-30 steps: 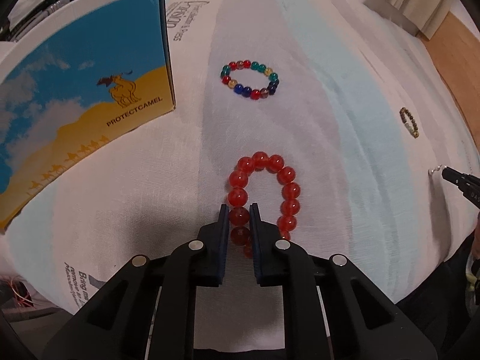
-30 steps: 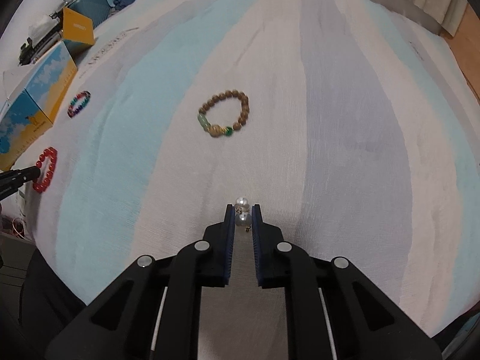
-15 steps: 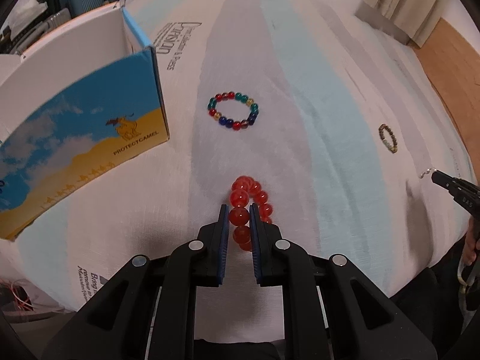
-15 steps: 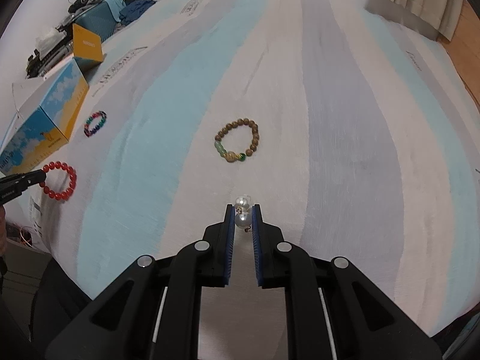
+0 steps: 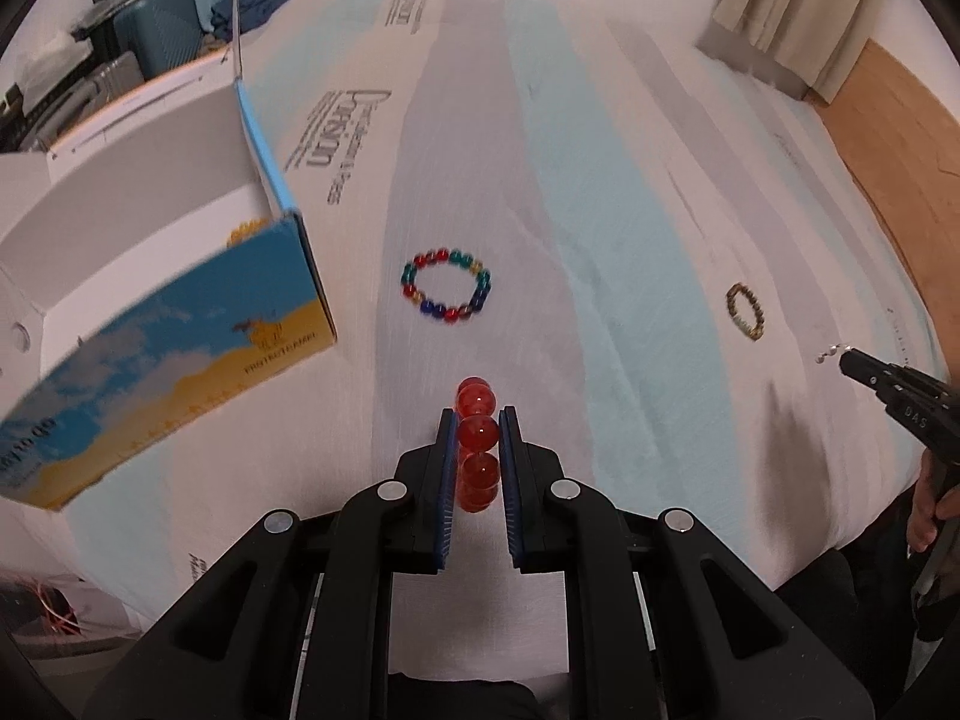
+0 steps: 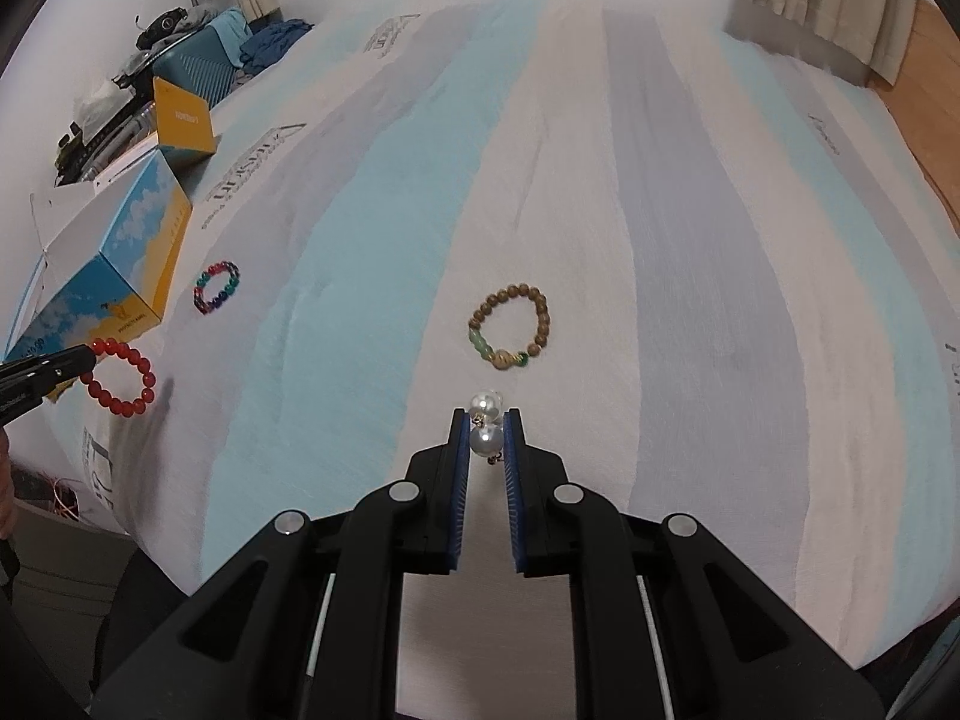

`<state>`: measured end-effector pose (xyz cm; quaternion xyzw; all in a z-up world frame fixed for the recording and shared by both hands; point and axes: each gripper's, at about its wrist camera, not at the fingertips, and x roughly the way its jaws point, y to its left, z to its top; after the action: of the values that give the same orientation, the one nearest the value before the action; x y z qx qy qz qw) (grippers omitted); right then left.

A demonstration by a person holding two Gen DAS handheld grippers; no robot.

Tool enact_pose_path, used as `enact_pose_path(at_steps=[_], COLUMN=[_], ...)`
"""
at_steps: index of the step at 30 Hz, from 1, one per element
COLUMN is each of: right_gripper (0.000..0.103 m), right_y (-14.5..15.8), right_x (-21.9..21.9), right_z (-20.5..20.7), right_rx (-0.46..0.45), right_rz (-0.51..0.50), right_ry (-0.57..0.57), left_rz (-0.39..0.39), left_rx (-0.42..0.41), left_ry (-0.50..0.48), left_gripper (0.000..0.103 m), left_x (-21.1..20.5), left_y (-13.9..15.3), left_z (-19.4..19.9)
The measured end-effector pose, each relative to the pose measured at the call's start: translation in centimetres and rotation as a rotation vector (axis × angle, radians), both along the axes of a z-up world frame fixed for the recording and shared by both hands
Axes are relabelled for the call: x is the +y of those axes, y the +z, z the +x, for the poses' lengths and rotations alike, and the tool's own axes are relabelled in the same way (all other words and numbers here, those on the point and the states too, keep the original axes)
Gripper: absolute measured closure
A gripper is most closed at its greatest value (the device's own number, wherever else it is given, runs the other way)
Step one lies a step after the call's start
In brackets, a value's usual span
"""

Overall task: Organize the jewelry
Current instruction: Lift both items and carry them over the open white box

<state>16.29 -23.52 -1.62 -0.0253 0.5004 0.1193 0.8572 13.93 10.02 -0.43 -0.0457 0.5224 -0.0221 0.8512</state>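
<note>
My left gripper (image 5: 477,420) is shut on a red bead bracelet (image 5: 477,435) and holds it in the air above the striped bed sheet; the right wrist view shows the bracelet (image 6: 123,381) hanging from its tip. My right gripper (image 6: 485,420) is shut on a pearl earring (image 6: 485,429), lifted off the sheet. A multicolour bead bracelet (image 5: 447,293) lies on the sheet ahead of the left gripper. A brown wooden bead bracelet (image 6: 510,327) with green beads lies just ahead of the right gripper. An open blue-and-yellow box (image 5: 180,324) stands at the left.
The bed sheet (image 6: 690,240) has grey, white and light blue stripes. A suitcase and clothes (image 5: 168,24) sit behind the box. A yellow box flap (image 6: 183,123) stands at the far left. Curtains (image 5: 792,18) and wooden floor (image 5: 888,132) lie to the right.
Both grippers have risen off the sheet. The red bracelet, lying flat one second ago, now hangs from the left gripper. The box's open inside has come into view.
</note>
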Motion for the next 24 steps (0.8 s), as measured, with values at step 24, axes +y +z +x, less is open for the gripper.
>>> enact_pose_path(at_steps=[24], right_gripper=[0.093], right_y=[8.3], right_x=[12.6], right_z=[2.2], right_rx=[-0.11], right_rz=[-0.003], right_ry=[0.104], left_rz=[0.031], left_rx=[-0.12], left_ry=[0.078], left_gripper=[0.091], left_x=[4.7], left_y=[9.5], left_z=[1.6])
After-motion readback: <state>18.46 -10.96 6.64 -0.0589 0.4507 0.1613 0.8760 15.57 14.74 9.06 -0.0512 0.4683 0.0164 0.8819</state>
